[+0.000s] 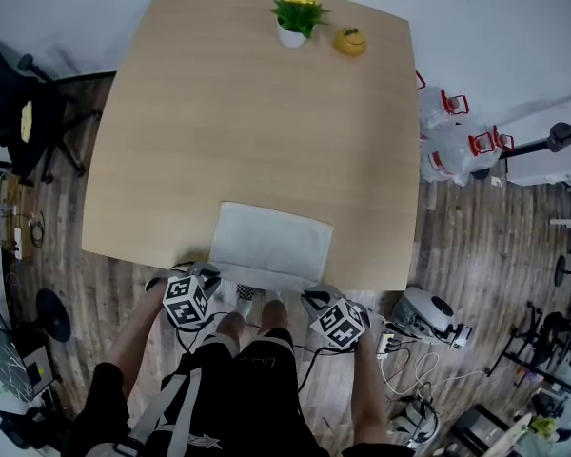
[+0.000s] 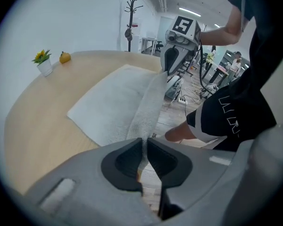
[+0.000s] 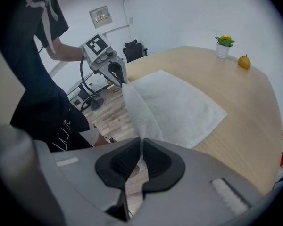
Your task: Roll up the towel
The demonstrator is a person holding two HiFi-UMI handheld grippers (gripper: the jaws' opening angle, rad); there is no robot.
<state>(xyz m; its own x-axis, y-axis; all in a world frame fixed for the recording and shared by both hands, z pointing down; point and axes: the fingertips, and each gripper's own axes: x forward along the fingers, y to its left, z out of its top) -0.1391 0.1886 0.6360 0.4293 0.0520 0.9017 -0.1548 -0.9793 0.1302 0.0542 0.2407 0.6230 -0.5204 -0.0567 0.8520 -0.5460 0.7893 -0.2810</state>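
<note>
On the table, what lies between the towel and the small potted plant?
Nothing: only bare tabletop separates the towel from the potted plant, as the head view shows.

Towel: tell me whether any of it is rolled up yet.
No, the towel lies spread flat on the table, with only its near edge lifted.

Lighting is bright and even, coming from ceiling strip lights. Shadows are soft. The towel looks pale and slightly washed out. The head view dims toward its lower corners. Both gripper views bend strongly, with black corners and blurred nearest parts.
</note>
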